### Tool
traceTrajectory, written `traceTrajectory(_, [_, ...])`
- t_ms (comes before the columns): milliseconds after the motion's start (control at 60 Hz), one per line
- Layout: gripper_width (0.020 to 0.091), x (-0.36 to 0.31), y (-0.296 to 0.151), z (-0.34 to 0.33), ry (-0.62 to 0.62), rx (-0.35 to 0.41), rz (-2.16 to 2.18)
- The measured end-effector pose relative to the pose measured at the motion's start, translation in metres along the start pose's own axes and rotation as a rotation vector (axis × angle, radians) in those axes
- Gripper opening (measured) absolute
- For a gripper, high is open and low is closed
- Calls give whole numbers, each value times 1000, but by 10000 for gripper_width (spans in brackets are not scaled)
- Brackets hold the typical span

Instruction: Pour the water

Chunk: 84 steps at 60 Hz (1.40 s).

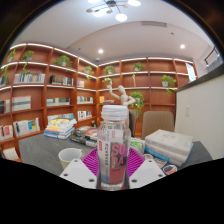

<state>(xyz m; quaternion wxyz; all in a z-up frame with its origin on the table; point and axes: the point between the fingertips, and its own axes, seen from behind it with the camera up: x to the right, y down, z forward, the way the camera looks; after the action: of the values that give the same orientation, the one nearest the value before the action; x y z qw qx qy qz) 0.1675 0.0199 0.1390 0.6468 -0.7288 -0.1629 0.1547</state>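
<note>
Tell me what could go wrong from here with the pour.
1. The bottle is upright between the pink pads, and its cap looks on; tipping it now would pour nothing.
2. The cup sits low beside the left finger, partly hidden; water could miss it.
3. Stacked books and a white box lie close on the table; a spill would likely wet them.

The bottle [114,140] wears a white label with large pink letters, too small and blurred to read. Spines of the books [28,103] on the shelves [40,88] carry print that cannot be made out either.
</note>
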Motion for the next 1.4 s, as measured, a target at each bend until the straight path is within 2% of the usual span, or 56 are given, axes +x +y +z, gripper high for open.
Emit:
traceTrajectory(167, [351, 5, 47, 14, 13, -56, 18])
traceTrajectory(200, [347, 6, 44, 14, 15, -24, 12])
traceTrajectory(383, [364, 8, 43, 13, 47, 0, 32])
traceTrajectory(533, [505, 7, 46, 9, 65, -46, 29])
traceTrajectory(567, [580, 8, 48, 6, 69, -65, 35])
traceTrajectory(617, [757, 9, 47, -4, 93, -76, 48])
traceTrajectory(667, [827, 8, 42, -19, 124, -66, 45])
traceTrajectory(750, [823, 7, 38, -48, 202, -54, 18])
traceTrajectory(900, [829, 0, 38, -100, 317, -82, -5])
traceTrajectory(983, [858, -5, 41, -122, 362, -105, 3])
traceTrajectory(1400, [854, -17, 22, -176, 433, -40, 14])
